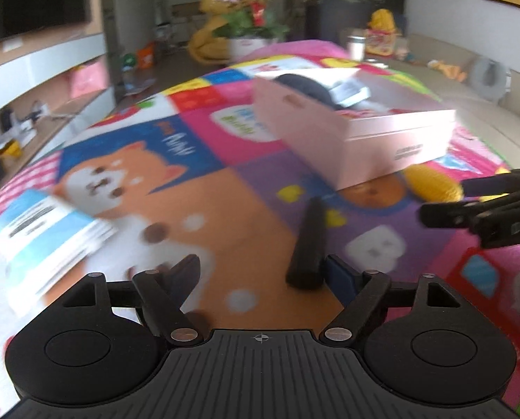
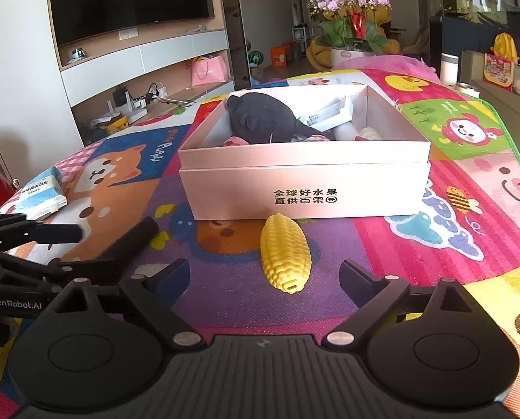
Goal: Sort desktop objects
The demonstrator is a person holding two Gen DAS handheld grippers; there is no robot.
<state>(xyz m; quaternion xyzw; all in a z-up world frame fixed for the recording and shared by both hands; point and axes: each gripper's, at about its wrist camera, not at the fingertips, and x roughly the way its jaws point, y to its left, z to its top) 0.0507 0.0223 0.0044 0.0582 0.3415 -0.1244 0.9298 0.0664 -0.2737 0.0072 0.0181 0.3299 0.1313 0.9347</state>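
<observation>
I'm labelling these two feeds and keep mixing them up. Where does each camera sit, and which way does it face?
Left wrist view: on the left tongs, angled down at the mat; black cylinder near its open fingers; the right tongs show at the right edge.
Right wrist view: on the right tongs, facing the toy corn and pink box; the left tongs show at the left edge.
Both show box, corn, cylinder, tissue pack.

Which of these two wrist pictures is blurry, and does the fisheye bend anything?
Left wrist view: motion-smeared, so the pink box lettering and tissue pack print are unreadable. Right wrist view: sharp, the box's black characters and the yellow corn toy kernels are crisp. Both views: fisheye bows the mat edges and the shelving.
</observation>
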